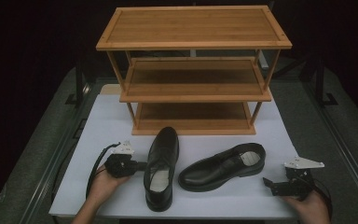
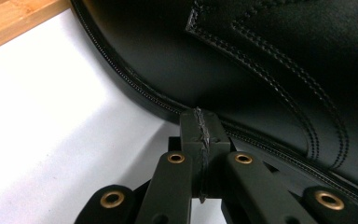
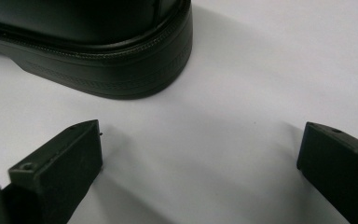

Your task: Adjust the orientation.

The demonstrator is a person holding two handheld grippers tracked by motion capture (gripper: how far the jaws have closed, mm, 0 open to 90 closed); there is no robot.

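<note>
**Closed left jaws at 1 shoe, right jaws spread beside the other**

At the left of the high view, the left gripper (image 1: 142,165) lay low on the white tabletop (image 1: 107,121), held in the person's left hand (image 1: 103,183). Its jaws were clenched together with nothing between them, and their tip met the side of the left shoe (image 1: 161,165) just above the stitched welt; the left gripper view showed the closed tip (image 2: 200,133) against that black leather upper (image 2: 242,60).

The left shoe stood upright on its sole, toe pointing away toward the wooden rack (image 1: 193,70) and heel near the front edge of the tabletop. The rack had 3 shelves and stood at the back.

Just right of it, the right shoe (image 1: 223,166) lay crosswise, its toe near the left shoe's heel end and its heel toward the right. The 2 shoes were close but apart.

Farther right, the right gripper (image 1: 269,183) sat in the person's right hand (image 1: 310,205), pointing left toward that shoe's heel. In the right gripper view its jaws were released and wide apart, grasping nothing, with the heel (image 3: 121,60) just ahead of them and bare tabletop between.
</note>
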